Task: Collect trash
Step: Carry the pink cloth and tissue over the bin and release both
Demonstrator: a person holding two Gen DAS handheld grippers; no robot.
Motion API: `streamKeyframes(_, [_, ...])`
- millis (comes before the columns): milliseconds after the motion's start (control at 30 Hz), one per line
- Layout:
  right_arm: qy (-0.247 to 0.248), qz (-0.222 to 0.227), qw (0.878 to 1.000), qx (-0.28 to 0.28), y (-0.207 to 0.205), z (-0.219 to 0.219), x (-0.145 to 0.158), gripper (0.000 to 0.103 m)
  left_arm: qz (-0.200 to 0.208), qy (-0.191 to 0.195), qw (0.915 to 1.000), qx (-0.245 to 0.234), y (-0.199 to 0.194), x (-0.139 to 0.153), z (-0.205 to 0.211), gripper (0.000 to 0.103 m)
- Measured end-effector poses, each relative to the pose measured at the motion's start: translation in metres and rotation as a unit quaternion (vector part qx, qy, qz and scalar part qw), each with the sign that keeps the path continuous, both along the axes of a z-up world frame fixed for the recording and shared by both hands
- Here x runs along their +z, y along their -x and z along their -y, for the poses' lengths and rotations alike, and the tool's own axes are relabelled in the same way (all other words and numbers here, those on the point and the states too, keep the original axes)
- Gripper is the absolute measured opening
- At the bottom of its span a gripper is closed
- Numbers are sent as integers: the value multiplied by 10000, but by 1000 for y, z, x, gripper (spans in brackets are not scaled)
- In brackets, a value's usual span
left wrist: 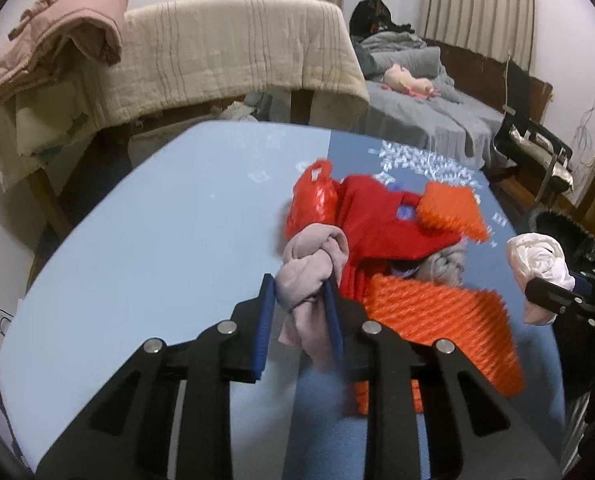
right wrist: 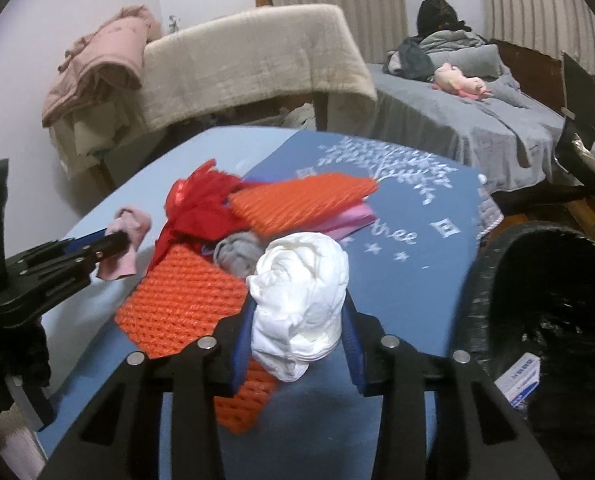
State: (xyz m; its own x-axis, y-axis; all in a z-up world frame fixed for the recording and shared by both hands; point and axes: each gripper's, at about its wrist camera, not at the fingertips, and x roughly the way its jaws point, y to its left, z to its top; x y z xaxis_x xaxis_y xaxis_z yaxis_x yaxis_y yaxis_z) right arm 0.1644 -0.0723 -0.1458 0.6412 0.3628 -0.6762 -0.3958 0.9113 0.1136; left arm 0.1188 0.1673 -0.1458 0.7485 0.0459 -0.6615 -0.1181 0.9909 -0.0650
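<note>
1. Holding one piece of trash each, two grippers hang over a blue counter (right wrist: 437, 280) in a bedroom.
2. Left gripper (left wrist: 299, 292): clenched on a crumpled pink rag (left wrist: 309, 268). One blue pad presses into the rag; the other lies against its outer edge, and loose ends hang below. The rag is lifted clear of the counter.
3. Right gripper (right wrist: 297, 320): clenched on a balled white wad (right wrist: 301, 300), which fills the gap between its blue pads and bulges above them. In the left view, the wad sits at the right edge, just in front of the bin.
4. Black-lined bin (right wrist: 549, 300): stands off the counter's right edge, mouth open, with a small box visible inside. It lies directly right of the right gripper, close by.
5. The key relation: the right hand is clearly nearer the bin. The left gripper is well apart from it, with the trash pile and the right gripper between.
6. So the wad probably goes in first, with a short swing to the right; the rag would have to cross over the pile.
7. Trash not yet collected: two orange foam nets (right wrist: 185, 304), a red plastic bag (left wrist: 313, 196), red wrapping and a grey bundle (right wrist: 237, 256), heaped mid-counter between the grippers.
</note>
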Motion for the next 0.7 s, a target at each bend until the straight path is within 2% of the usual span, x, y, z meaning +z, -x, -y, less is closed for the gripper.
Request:
streamKeyframes(133, [-103, 152, 9997, -159, 4, 17, 17, 39, 289, -49, 9996, -56, 7, 23, 11, 24])
streamKeyframes(300, [-234, 327, 9984, -393, 8, 42, 35, 39, 531, -15, 9979, -370, 8, 46, 37, 24])
streamKeyframes(533, [-294, 427, 9948, -874, 13, 89, 47, 39, 607, 116, 9931, -995, -2, 56, 91, 24])
streamKeyframes(700, [-303, 416, 9898, -1328, 15, 129, 47, 39, 654, 230, 9854, -1555, -14, 58, 140, 24])
